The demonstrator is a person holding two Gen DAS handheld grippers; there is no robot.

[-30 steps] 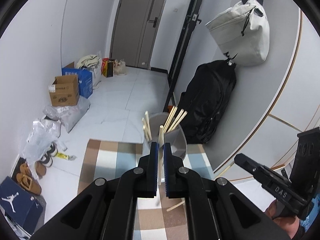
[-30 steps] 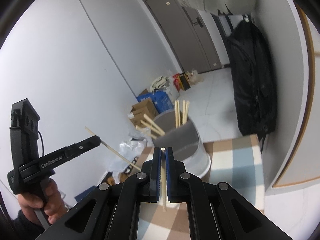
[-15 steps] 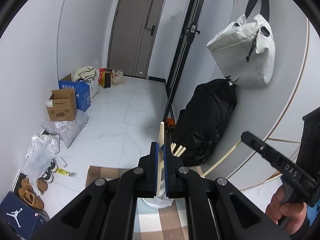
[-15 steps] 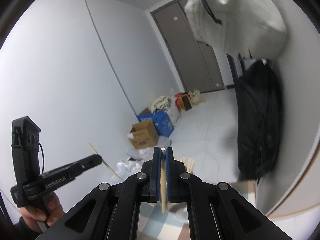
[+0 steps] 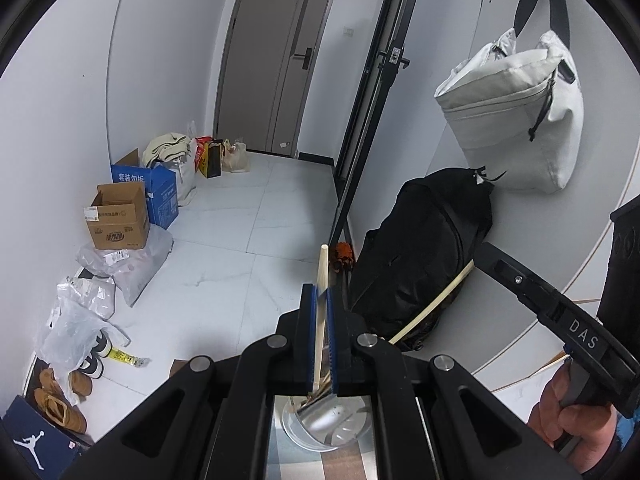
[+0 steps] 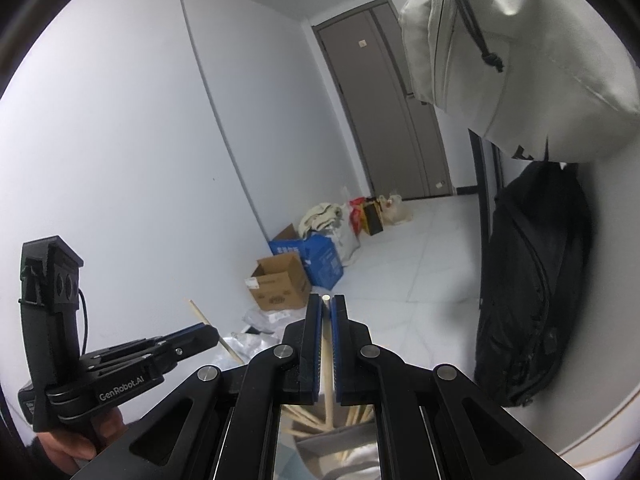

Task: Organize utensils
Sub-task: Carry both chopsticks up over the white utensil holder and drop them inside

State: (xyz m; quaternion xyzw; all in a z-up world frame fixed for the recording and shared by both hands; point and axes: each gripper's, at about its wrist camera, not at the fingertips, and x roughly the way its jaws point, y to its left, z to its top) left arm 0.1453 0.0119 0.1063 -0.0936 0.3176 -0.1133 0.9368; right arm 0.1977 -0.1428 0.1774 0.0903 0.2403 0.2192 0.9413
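Several pale wooden chopsticks already stand in the round grey metal holder (image 5: 326, 426), while the left claw (image 5: 320, 336) and right claw (image 6: 327, 344) each clamp one more chopstick above it, not yet dropped in.

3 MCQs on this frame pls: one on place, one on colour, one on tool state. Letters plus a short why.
1. Where does the steel utensil holder show in the left wrist view?
A. directly below the left tool
B. beside the cardboard box
C. hanging on the wall

2. What colour is the upper bag hanging on the wall?
A. red
B. light grey
C. blue

3. What is the left tool doing?
A. open, empty
B. shut on a spoon
C. shut on a chopstick

Answers:
1 A, its rim shows under the tool, between the tool's arms.
2 B, pale grey fabric, above the black bag.
3 C, the chopstick sticks out past the closed pads.
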